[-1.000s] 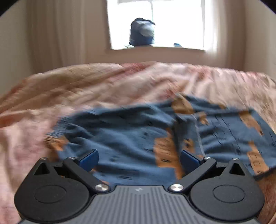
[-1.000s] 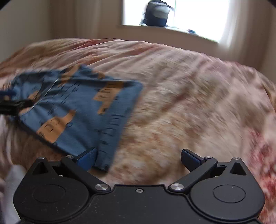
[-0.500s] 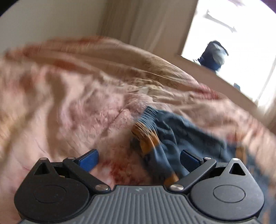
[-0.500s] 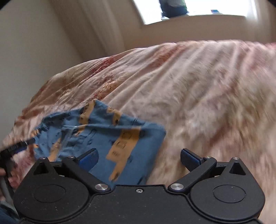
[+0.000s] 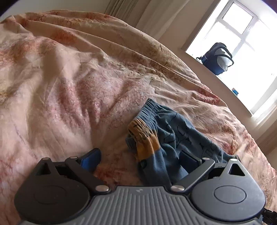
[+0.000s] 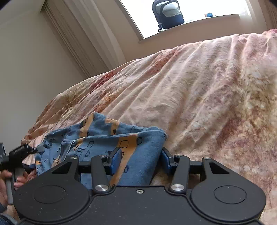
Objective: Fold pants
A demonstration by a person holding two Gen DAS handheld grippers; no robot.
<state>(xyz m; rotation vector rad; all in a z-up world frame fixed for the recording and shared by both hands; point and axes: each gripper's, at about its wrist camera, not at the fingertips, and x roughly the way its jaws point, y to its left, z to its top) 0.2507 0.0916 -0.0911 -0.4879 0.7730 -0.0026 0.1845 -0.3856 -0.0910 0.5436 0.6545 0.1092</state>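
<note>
Blue pants with orange patches point(image 5: 166, 138) lie crumpled on a pink bedspread point(image 5: 69, 86). My left gripper point(image 5: 140, 160) is open wide just above the bed. The gathered waistband point(image 5: 148, 110) lies ahead of it, and a fold of the pants reaches in beside its right finger. In the right wrist view the other end of the pants point(image 6: 138, 150) sits between the pads of my right gripper point(image 6: 142, 158), whose jaws are closing around the cloth. At that view's left edge, a hand point(image 6: 7, 176) holds the left gripper point(image 6: 37, 149) by the pants.
A dark blue backpack point(image 6: 168, 13) stands on the window sill point(image 6: 190, 24) beyond the bed. Pale curtains point(image 6: 90, 39) and a wall point(image 6: 22, 77) lie to the left. The wrinkled bedspread point(image 6: 207, 95) stretches to the right.
Both grippers swung outward to opposite ends of the pants and rolled. The right jaws went from wide to half closed around the cloth. The left jaws stayed wide.
</note>
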